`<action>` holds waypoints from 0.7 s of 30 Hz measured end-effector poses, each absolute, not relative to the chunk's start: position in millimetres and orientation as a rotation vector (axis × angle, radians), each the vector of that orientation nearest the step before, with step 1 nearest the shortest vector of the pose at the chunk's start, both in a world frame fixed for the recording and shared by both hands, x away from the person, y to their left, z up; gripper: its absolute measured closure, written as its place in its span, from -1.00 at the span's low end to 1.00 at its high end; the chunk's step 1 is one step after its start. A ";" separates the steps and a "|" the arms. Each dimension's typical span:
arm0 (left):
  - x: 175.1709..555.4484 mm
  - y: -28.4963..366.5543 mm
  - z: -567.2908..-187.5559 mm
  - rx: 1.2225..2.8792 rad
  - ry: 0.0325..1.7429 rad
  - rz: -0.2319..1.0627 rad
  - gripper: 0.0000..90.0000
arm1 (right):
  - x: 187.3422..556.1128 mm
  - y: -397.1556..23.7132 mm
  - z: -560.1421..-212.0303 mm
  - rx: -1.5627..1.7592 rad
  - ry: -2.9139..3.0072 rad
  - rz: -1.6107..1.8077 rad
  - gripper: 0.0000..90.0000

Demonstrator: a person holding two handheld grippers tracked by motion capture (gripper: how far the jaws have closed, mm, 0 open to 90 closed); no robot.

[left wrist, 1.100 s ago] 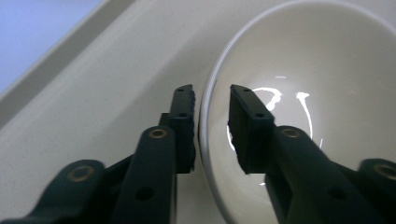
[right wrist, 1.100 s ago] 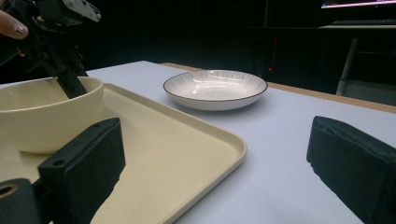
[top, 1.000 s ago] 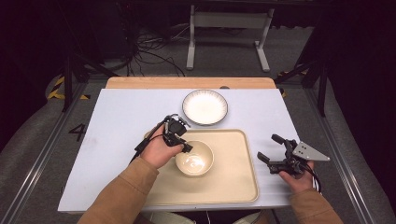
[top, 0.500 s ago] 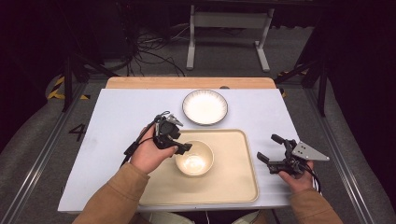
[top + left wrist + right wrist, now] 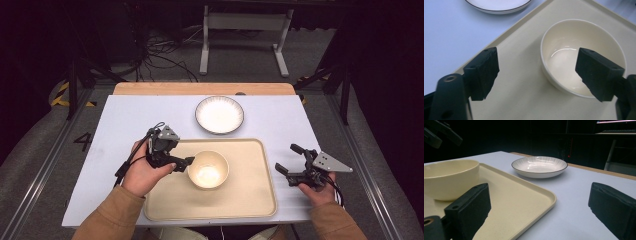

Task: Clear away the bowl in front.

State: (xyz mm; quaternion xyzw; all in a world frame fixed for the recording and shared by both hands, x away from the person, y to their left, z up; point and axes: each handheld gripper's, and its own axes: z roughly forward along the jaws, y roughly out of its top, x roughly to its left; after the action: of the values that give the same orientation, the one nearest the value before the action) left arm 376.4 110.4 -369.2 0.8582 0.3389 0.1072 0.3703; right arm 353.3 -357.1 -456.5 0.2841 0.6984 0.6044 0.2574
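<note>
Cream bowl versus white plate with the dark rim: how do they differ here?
The cream bowl is deep and plain; the white plate with the dark rim is shallow, with fine ribbing inside. The bowl stands on the beige tray; the plate lies on the white table top beyond the tray. Both are round, upright and empty.

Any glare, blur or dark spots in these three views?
High view: table evenly lit, surroundings nearly black, plate washed out white. Left gripper view: glare streak inside the bowl, near jaws soft. Right gripper view: background dark, highlights on the plate, jaws blurred in the foreground, tray sharp.
</note>
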 end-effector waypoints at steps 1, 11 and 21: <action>375.1 113.2 -369.9 2.191 0.872 0.279 -0.64 | 353.3 -357.1 -456.5 0.770 1.894 1.639 -0.90; 362.9 139.3 -376.9 2.095 0.805 0.361 -0.79 | 353.2 -357.0 -456.5 0.770 1.895 1.638 -0.90; 350.6 168.5 -385.1 1.920 0.781 0.414 -0.87 | 353.2 -356.9 -456.5 0.769 1.895 1.639 -0.90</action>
State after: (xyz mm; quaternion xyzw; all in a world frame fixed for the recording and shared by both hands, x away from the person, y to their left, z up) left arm 350.6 168.5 -385.1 0.7911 0.3216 0.1705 0.4917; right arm 353.2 -356.9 -456.5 0.2836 0.6987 0.6043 0.2573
